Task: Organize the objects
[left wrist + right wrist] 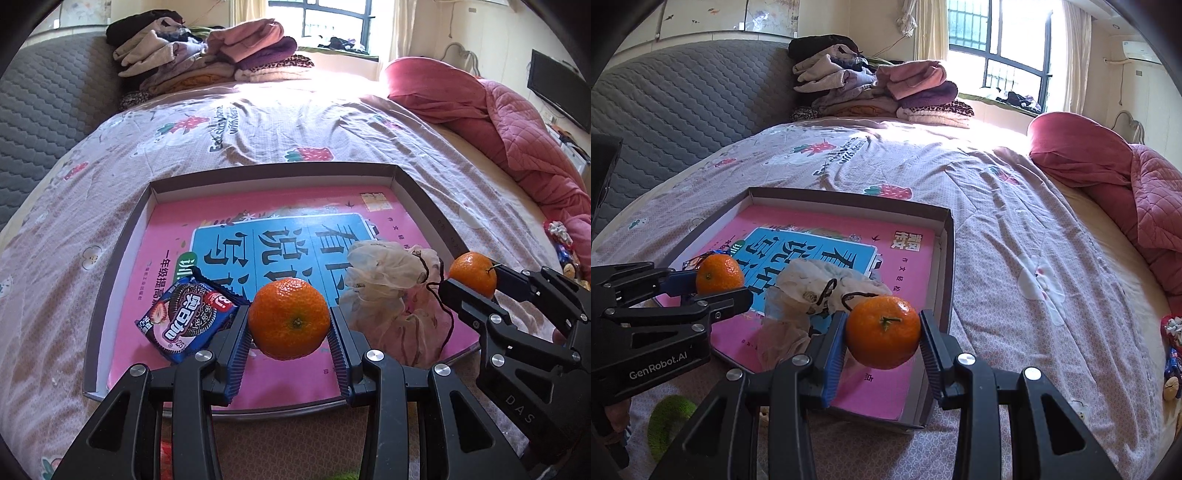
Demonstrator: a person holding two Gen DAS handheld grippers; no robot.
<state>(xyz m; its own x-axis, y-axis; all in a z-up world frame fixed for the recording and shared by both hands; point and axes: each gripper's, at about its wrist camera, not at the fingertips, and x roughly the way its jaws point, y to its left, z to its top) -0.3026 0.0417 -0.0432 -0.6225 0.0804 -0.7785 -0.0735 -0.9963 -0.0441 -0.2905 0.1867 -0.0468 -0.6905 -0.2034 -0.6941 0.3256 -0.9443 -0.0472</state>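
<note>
Each gripper holds a mandarin above a shallow cardboard box (122, 243) (947, 258) lying on the bed. My left gripper (289, 320) (713, 280) is shut on one orange mandarin (289, 317) (720, 274) over the box's near left part. My right gripper (882, 334) (474, 275) is shut on a second mandarin (882, 332) (472, 273) over the box's near right side. Inside the box lies a pink book with a blue panel (280, 236) (812, 243). On the book rest a blue cookie packet (188, 317) and a crumpled sheer drawstring pouch (384, 280) (812, 288).
The bed has a patterned pink-grey sheet (258, 133) (1015, 229). Folded clothes (207, 55) (879, 88) are stacked at its far end, and a red quilt (509, 122) (1126, 177) lies at the right. A green fuzzy item (668, 417) and small snacks (1171, 354) lie by the bed's edges.
</note>
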